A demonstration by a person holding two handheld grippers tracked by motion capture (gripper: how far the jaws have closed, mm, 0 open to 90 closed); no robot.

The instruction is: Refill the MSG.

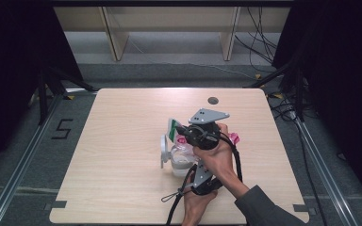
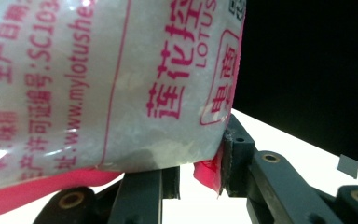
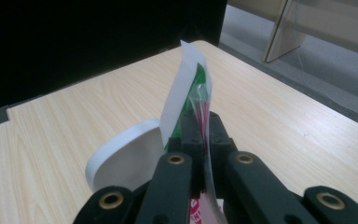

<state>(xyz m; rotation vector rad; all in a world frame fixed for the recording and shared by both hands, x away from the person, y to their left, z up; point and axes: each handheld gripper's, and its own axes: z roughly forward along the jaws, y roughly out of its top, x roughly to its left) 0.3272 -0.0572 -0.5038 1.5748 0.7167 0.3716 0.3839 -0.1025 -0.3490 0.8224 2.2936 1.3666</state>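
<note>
Fingers (image 3: 200, 140) — bag (image 3: 191, 93) mostly hidden

On 1 wooden table (image 1: 122, 141): 2 hand-held grippers, left (image 1: 202, 181) and right (image 1: 188, 129), 1 pink-printed plastic bag (image 2: 98, 84) and 1 white lid (image 3: 126, 158).

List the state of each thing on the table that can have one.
Bag: lifted, held by both grippers, white powder inside.
Left gripper: shut on the bag's pink edge.
Right gripper: shut on the bag's top edge.
White lid: standing on edge beside the clear container.
</note>
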